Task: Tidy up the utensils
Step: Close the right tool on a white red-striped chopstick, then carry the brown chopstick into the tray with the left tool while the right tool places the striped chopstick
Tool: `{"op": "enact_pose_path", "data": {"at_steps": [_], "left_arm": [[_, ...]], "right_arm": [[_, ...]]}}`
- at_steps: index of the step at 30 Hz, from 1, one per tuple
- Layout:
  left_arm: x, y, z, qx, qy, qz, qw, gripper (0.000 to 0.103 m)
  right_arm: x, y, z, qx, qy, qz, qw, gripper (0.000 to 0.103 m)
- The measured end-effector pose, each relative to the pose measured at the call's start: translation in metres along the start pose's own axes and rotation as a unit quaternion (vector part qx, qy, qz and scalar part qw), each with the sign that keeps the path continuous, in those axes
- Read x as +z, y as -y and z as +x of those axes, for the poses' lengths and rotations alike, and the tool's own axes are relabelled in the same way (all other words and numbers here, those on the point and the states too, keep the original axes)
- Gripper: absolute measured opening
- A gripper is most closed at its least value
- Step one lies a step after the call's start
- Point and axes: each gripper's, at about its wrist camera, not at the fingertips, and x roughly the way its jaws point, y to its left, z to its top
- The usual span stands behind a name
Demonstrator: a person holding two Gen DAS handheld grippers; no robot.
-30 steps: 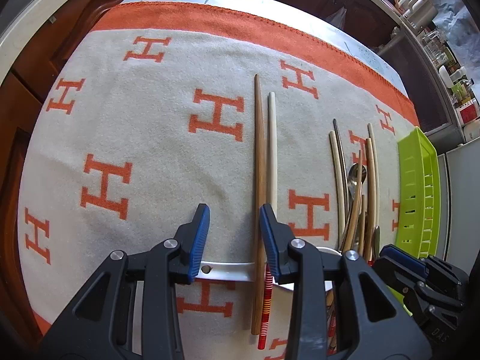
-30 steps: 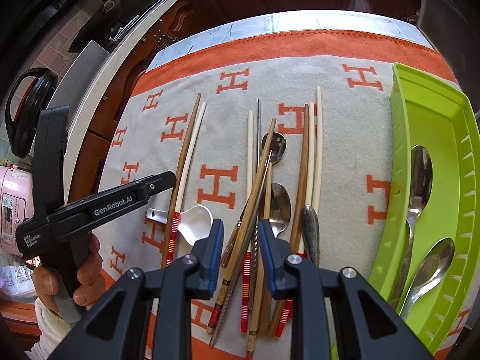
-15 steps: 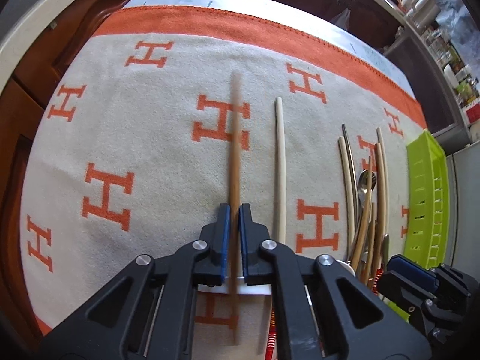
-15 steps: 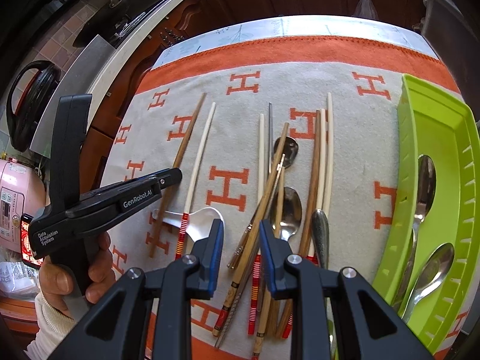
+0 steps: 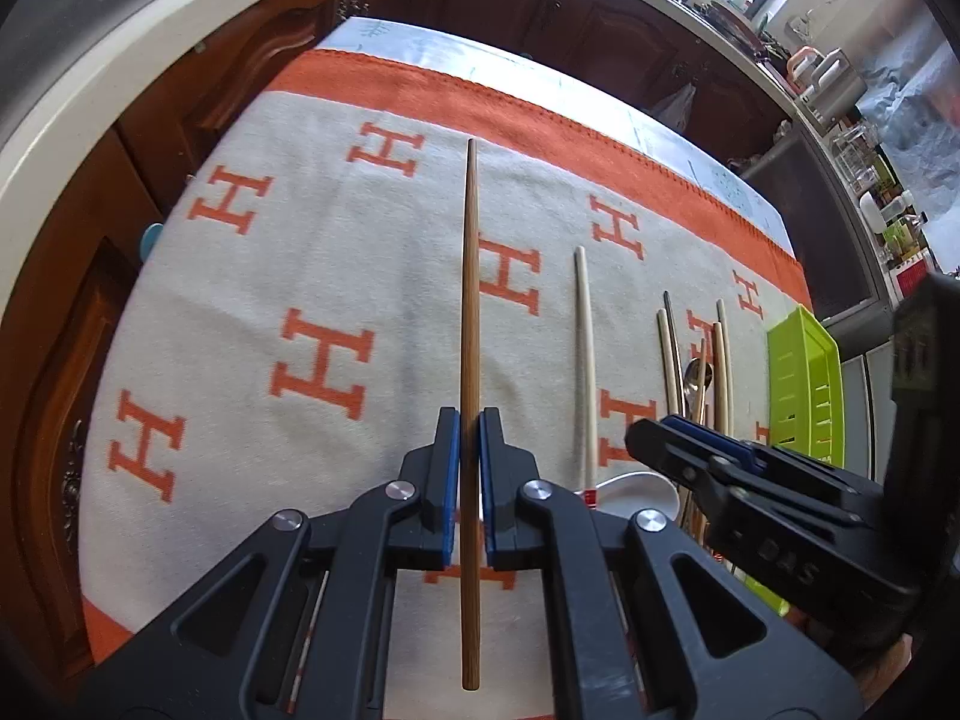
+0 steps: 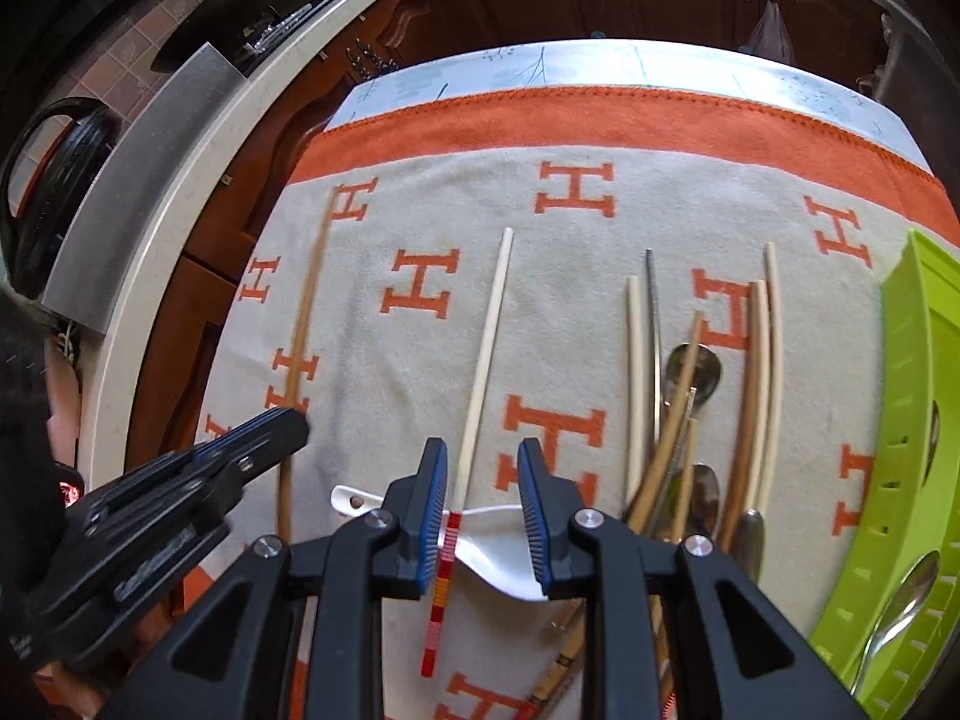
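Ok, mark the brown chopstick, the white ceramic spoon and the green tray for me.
brown chopstick [image 5: 470, 300], left wrist view, mid shaft ahead of the gripper.
white ceramic spoon [image 6: 501, 564], right wrist view, bowl.
green tray [image 6: 912, 360], right wrist view, near side wall.

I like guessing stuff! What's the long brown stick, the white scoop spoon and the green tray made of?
Brown chopstick, shut in the left gripper: probably wood or bamboo, matte, faint grain. White spoon below the open right gripper: looks ceramic, smooth and glossy, maybe plastic. Green tray: plastic, bright uniform colour, moulded slots.
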Motion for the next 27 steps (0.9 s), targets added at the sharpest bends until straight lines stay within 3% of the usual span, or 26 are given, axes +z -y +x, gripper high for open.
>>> {"op": "enact_pose_path", "data": {"at_steps": [7, 12, 16, 27], "left_arm": [[-0.008, -0.017, -0.008, -0.007, 0.0, -0.013, 0.9999, 0.004], [-0.012, -0.017, -0.009, -0.014, -0.002, -0.013, 0.9998, 0.004], [-0.017, -0.011, -0.01, -0.021, -0.008, -0.007, 0.9997, 0.004], [-0.036, 0.037, -0.037, -0.056, -0.007, 0.041, 0.9976, 0.004]], "right_arm": [[-0.003, -0.013, 0.025, -0.026, -0.024, -0.009, 0.999, 0.024], [-0.009, -0.024, 0.035, -0.059, -0.026, -0.025, 0.998, 0.007], [-0.015, -0.024, 0.031, -0.06, -0.015, -0.023, 0.998, 0.005], [-0.047, 0.021, -0.052, 0.014, 0.045, 0.041, 0.998, 0.005]]}}
